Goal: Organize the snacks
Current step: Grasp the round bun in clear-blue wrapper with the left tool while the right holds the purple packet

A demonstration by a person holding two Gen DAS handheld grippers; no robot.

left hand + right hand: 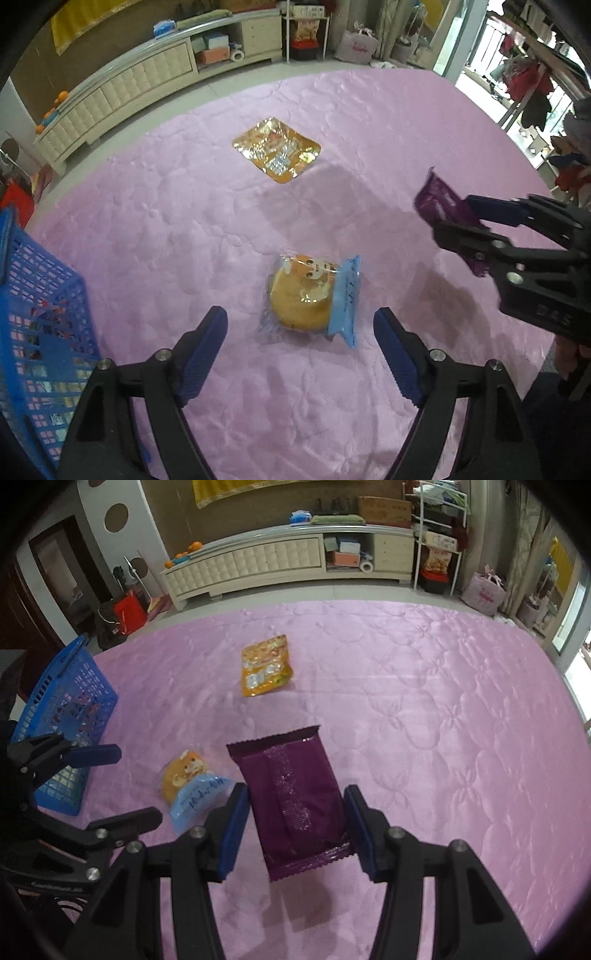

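In your blue plastic mesh basket (40,314): some snacks. Right tool (295,812) clamps purple foil packet (295,794); left tool (301,332) apart, empty. Loose on the pink quilt: round cake in clear wrapper (310,295), orange pouch (277,149).

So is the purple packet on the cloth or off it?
Off it: the purple packet is clamped in the right gripper, above the cloth.

My left gripper (300,334) is hovering, jaws spread, over the round cake packet (312,297); at three o'clock my right gripper (452,216) is clamping a purple wrapper (437,201).
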